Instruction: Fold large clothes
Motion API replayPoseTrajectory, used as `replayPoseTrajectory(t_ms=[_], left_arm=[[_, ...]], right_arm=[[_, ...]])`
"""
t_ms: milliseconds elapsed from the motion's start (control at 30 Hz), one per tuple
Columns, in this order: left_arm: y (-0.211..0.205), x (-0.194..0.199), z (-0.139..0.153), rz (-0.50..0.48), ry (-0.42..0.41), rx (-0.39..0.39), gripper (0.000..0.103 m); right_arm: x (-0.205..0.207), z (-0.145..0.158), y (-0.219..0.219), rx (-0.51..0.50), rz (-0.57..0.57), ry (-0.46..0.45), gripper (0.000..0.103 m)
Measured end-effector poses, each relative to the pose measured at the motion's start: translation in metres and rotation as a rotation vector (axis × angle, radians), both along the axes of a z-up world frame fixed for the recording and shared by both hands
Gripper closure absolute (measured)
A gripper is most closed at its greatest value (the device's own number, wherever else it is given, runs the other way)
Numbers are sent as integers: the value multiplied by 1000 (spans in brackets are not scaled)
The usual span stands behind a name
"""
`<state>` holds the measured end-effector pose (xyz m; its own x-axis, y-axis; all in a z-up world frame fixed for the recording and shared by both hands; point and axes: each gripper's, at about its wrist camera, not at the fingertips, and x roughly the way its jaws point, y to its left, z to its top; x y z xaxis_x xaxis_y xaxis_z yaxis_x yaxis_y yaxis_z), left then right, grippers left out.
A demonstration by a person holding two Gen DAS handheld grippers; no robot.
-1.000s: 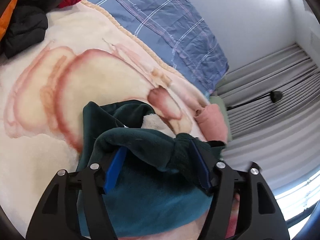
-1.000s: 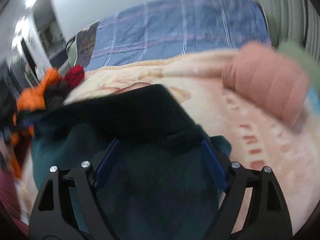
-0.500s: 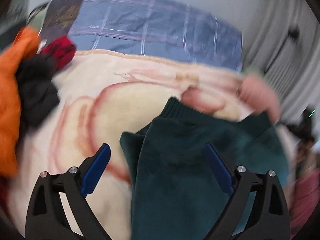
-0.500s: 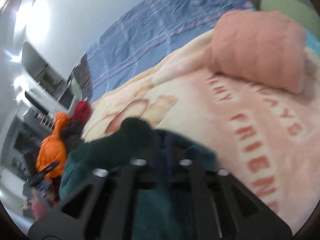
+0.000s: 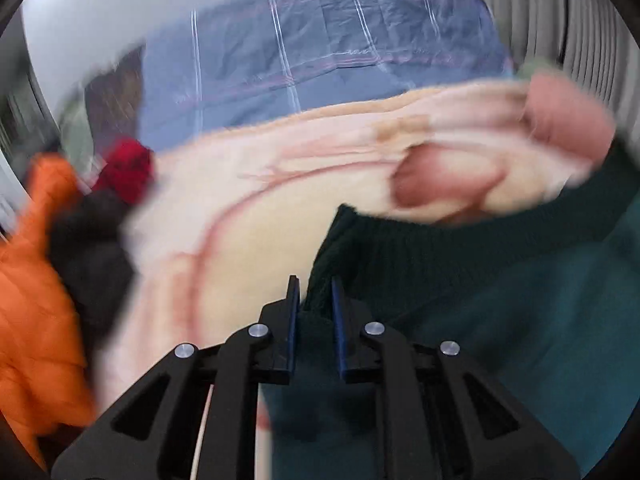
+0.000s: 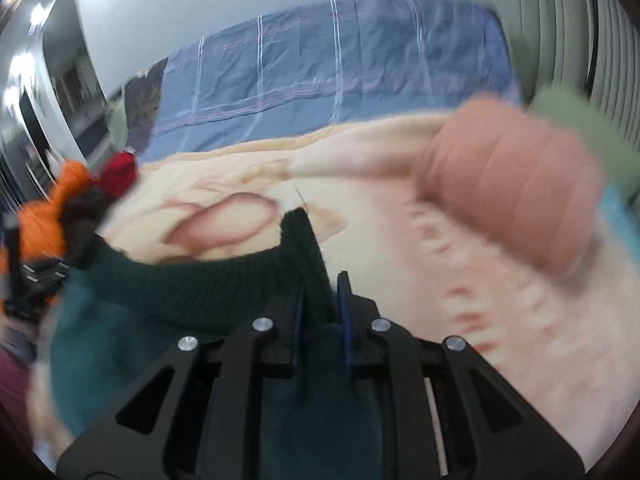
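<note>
Both views are blurring with motion. The cream and pink blanket (image 5: 256, 240) is serving as the landmark. Beyond its far edge the blue checked sheet (image 5: 328, 48) is lying flat. At its left edge an orange jacket (image 5: 36, 300), a black garment (image 5: 88, 240) and a red garment (image 5: 128, 168) are piling together. On its right side a folded pink cloth (image 6: 516, 184) is resting, with a pale green cloth (image 6: 572, 116) just behind it. The dark green garment (image 5: 500, 300) is lying on the near part of the blanket, its ribbed hem (image 6: 208, 284) stretching between the two grippers. The left gripper (image 5: 314, 312) is pointing downward, its jaws having just been closing, now pinching the hem's left corner. The right gripper (image 6: 322, 308) is likewise tilting downward, its jaws having just been closing, now clamping the hem's right corner, which is standing up between the pads.
</note>
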<state>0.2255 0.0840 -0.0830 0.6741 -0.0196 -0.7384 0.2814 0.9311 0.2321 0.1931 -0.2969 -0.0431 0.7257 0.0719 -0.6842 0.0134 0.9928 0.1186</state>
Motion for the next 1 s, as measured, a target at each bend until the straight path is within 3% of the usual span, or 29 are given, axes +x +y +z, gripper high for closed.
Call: replayPoseTrajectory(t_ms=[100, 133, 167, 233, 267, 333, 367, 433, 467, 533, 567, 600, 633, 667, 700, 733, 767, 933, 1000], left_arm=[[-18, 16, -43, 39, 26, 161, 86], [-29, 14, -43, 37, 1, 235, 86], [-32, 10, -38, 37, -12, 268, 86], [-30, -1, -26, 24, -29, 280, 80], [-24, -9, -16, 22, -25, 255, 72], [-14, -23, 11, 48, -33, 172, 69], [-12, -29, 23, 50, -37, 121, 69], [-20, -47, 51, 25, -56, -20, 69], [-31, -63, 68, -35, -70, -121, 69], [-50, -87, 82, -136, -90, -237, 69], [-62, -98, 78, -161, -84, -249, 69], [-78, -103, 62, -156, -58, -201, 69], [-95, -101, 29, -141, -14, -93, 66], [-99, -96, 0, -140, 5, -54, 62], [-97, -92, -18, -138, 8, -63, 61], [-92, -89, -30, -139, -10, -101, 60], [-91, -90, -30, -133, -18, -129, 60], [-88, -90, -20, -131, -3, -150, 61], [-88, -102, -3, -117, -19, -178, 61]], right_arm=[[41, -71, 7, -146, -77, 224, 78], [45, -83, 17, -224, -83, 238, 76], [41, -77, 26, -288, -93, 216, 75], [23, -54, 37, -386, -128, 137, 44], [11, -41, 37, -404, -152, 92, 41], [-15, -12, 30, -328, -187, 30, 43], [-30, 5, 24, -194, -186, 10, 48], [-62, 34, 25, 84, -94, -72, 70], [-76, 45, 39, 153, -17, -129, 72], [-104, 53, 76, 121, 77, -240, 73], [-110, 49, 91, 73, 81, -259, 73], [-113, 32, 111, -11, 73, -242, 73], [-105, 9, 120, -44, 72, -179, 73], [-90, -30, 123, -42, 80, -45, 72], [-78, -75, 119, -18, 73, 29, 72], [-80, -91, 116, -27, 79, -21, 73], [-84, -91, 116, -40, 74, -50, 73], [-76, -65, 108, 18, 75, 42, 73], [-93, -40, 100, 79, 4, 10, 73]])
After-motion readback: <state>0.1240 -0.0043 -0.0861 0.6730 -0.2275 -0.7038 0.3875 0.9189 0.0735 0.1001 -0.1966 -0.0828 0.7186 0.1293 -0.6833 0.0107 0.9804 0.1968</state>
